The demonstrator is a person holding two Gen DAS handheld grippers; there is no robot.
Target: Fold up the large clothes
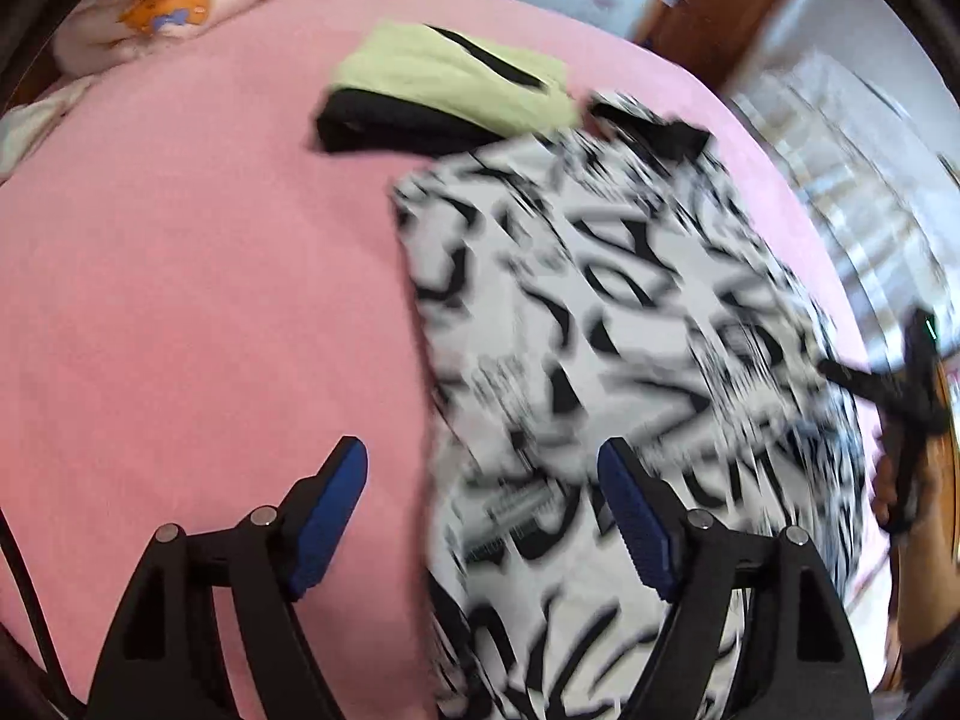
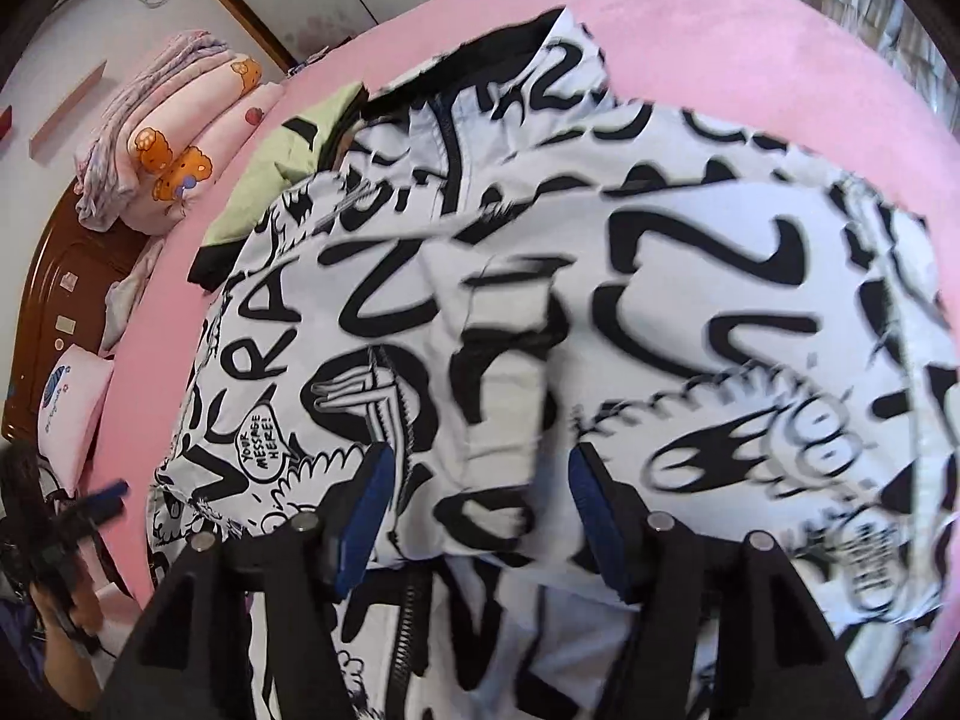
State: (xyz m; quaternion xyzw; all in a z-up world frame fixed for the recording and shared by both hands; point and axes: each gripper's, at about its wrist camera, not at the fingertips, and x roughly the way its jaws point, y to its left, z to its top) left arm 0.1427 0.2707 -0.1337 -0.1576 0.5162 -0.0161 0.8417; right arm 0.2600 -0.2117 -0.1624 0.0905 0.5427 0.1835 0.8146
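You are in the middle of folding the black-and-white printed jacket (image 2: 540,312), which lies on the pink bed cover (image 1: 180,300). A part of it, probably a sleeve, already lies folded across the body, so I judge that one fold is just laid down and the next one is to be prepared.

Your right gripper (image 2: 477,516) stands directly over the jacket, in the lower middle of the right wrist view. Its jaws stand apart and no cloth is pinched between the blue pads; the fabric only lies under them. Your left gripper (image 1: 483,516) is also open and holds nothing: in the left wrist view one finger is over the pink cover and the other over the jacket's left edge.

In the left wrist view the jacket's long axis runs from the lower middle of the frame to the upper right. Its collar end points away from you, toward the green and black folded garment (image 1: 444,96) in the upper middle.

For the next move you need a free edge, probably the near hem or the other side. Grip it with both tools evenly, so the fold stays straight.
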